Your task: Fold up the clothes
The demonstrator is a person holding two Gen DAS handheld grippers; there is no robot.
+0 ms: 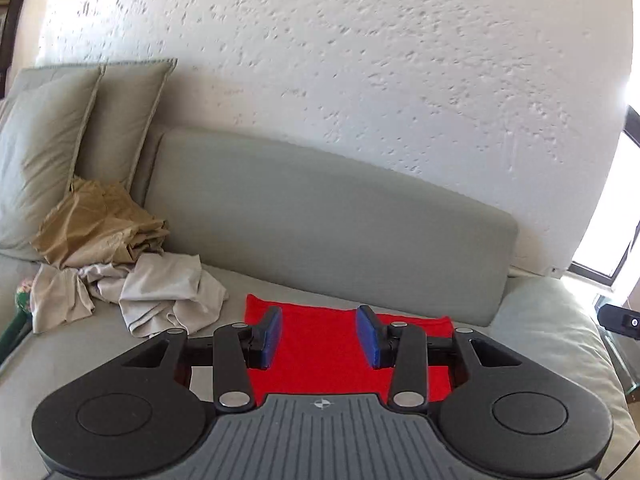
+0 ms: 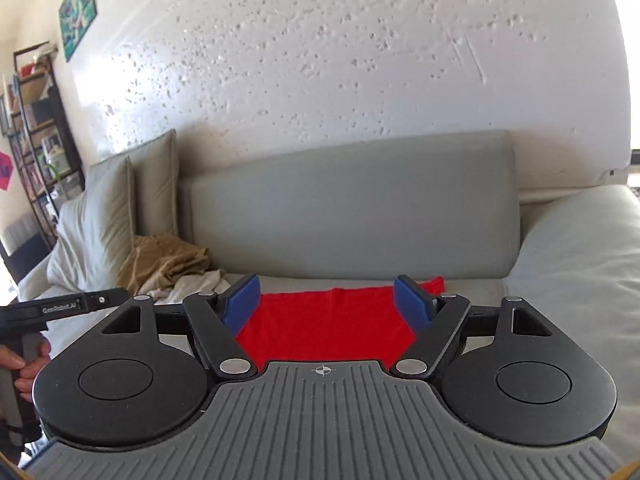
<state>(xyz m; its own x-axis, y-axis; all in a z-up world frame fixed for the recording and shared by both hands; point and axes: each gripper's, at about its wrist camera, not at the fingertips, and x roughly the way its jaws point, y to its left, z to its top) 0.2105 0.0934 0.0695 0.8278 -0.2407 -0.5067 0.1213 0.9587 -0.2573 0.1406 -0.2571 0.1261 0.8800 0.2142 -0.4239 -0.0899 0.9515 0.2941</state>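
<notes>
A red cloth (image 1: 320, 344) lies flat on the grey sofa seat (image 1: 100, 356), against the back cushion (image 1: 320, 216). My left gripper (image 1: 319, 336) hovers above it, open, with nothing between its blue pads (image 1: 370, 336). The same red cloth (image 2: 324, 320) shows in the right wrist view under my right gripper (image 2: 326, 304), which stands wide open and empty, clear of the fabric. A heap of unfolded clothes, tan (image 1: 100, 224) on top and beige (image 1: 168, 292) below, sits at the sofa's left end.
Two grey pillows (image 1: 48, 152) lean in the left corner. A padded armrest (image 2: 580, 264) closes the right side. The other gripper's body (image 2: 60, 306), held by a hand (image 2: 28, 364), is at the left. A bookshelf (image 2: 36, 132) stands far left.
</notes>
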